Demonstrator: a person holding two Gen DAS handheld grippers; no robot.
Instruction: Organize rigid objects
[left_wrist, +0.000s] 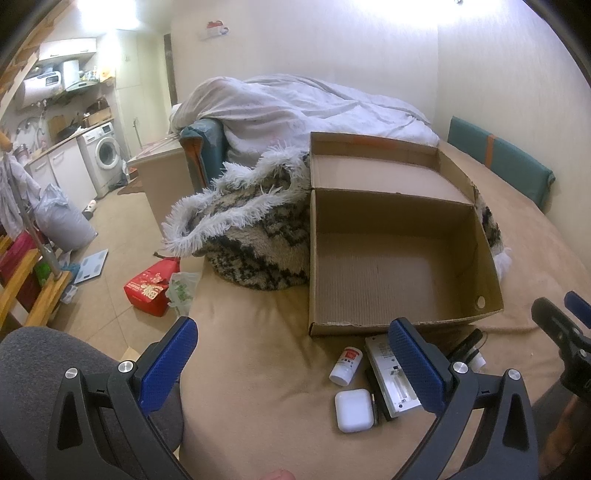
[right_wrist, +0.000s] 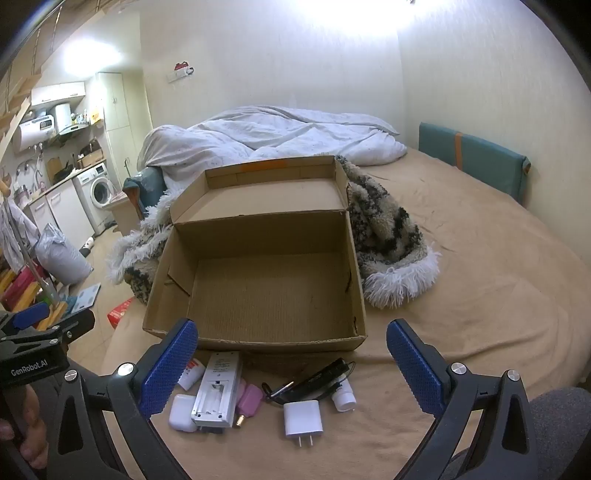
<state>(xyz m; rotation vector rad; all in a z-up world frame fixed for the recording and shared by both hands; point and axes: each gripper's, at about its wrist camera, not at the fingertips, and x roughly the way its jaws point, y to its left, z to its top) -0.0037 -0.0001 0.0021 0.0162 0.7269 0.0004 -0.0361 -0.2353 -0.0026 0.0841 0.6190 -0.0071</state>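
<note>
In the left wrist view, the left gripper (left_wrist: 295, 365) is held spread wide above the bed (left_wrist: 258, 369), with nothing between its jaws. A cardboard box (left_wrist: 402, 325) is seen lying open on the bed, and nothing is seen inside it. Just in front of it, a white earbud case (left_wrist: 354, 410), a small white bottle (left_wrist: 346, 365) and a white remote (left_wrist: 388, 380) are laid close together. The right gripper (left_wrist: 561, 317) is glimpsed at the right edge.

In the right wrist view, the right gripper (right_wrist: 291, 363) is likewise released wide and grasps nothing. Between its jaws, the row of small things is shown more fully: the earbud case (right_wrist: 181, 411), the remote (right_wrist: 218, 391), a pink case (right_wrist: 249, 400), a black gadget with a cord (right_wrist: 317, 378), a white plug (right_wrist: 303, 417) and a second small bottle (right_wrist: 343, 397). All are seen outside the box (right_wrist: 258, 339), near its front wall.

The task is judged barely begun: nothing is packed yet, and every item is left to be moved.
</note>
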